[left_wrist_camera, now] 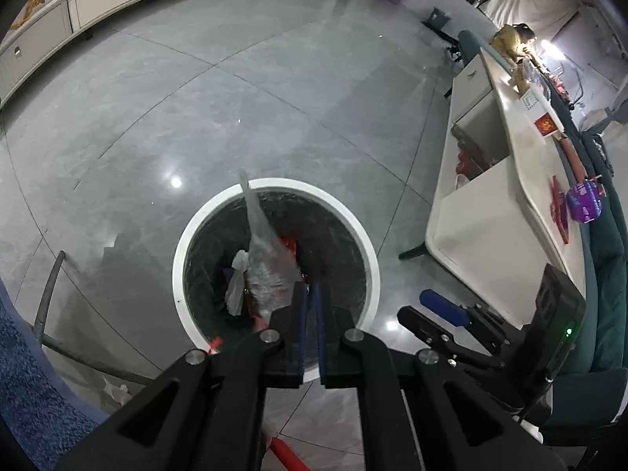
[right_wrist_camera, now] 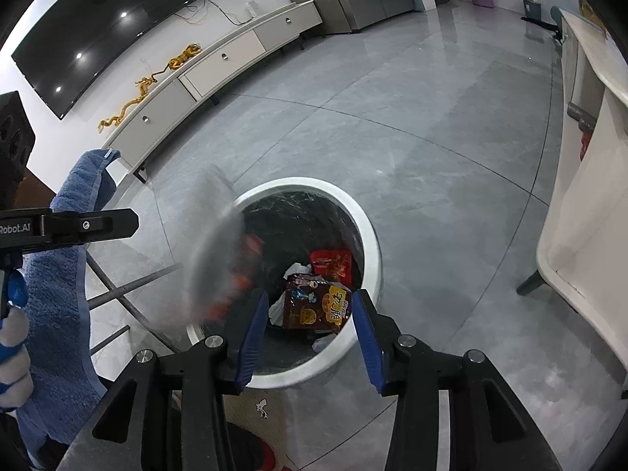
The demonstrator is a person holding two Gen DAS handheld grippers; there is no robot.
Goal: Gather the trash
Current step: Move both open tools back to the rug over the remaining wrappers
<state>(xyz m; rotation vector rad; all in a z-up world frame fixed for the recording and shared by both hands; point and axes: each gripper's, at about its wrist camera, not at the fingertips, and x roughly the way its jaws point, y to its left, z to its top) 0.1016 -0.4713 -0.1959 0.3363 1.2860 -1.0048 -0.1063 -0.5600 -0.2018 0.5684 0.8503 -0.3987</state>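
Note:
A round white-rimmed trash bin point(left_wrist_camera: 369, 259) with a black liner stands on the grey floor; it also shows in the right wrist view point(right_wrist_camera: 371, 247). My left gripper point(left_wrist_camera: 311, 294) is over the bin, its fingers nearly closed, pinching the edge of a clear plastic wrapper point(left_wrist_camera: 263, 255) with red print that sticks up over the bin. The same wrapper is a blurred shape point(right_wrist_camera: 219, 259) in the right wrist view. My right gripper point(right_wrist_camera: 308, 314) is open and empty above the bin's near rim. Inside lie a brown snack bag point(right_wrist_camera: 314, 306), a red packet point(right_wrist_camera: 331, 261) and white paper point(left_wrist_camera: 237, 282).
A white table point(left_wrist_camera: 506, 180) with a purple packet point(left_wrist_camera: 585, 200) and red items stands right of the bin, a teal sofa behind it. A blue towel point(right_wrist_camera: 66, 274) hangs over a metal rack at the left. A white TV cabinet point(right_wrist_camera: 219, 59) lines the far wall.

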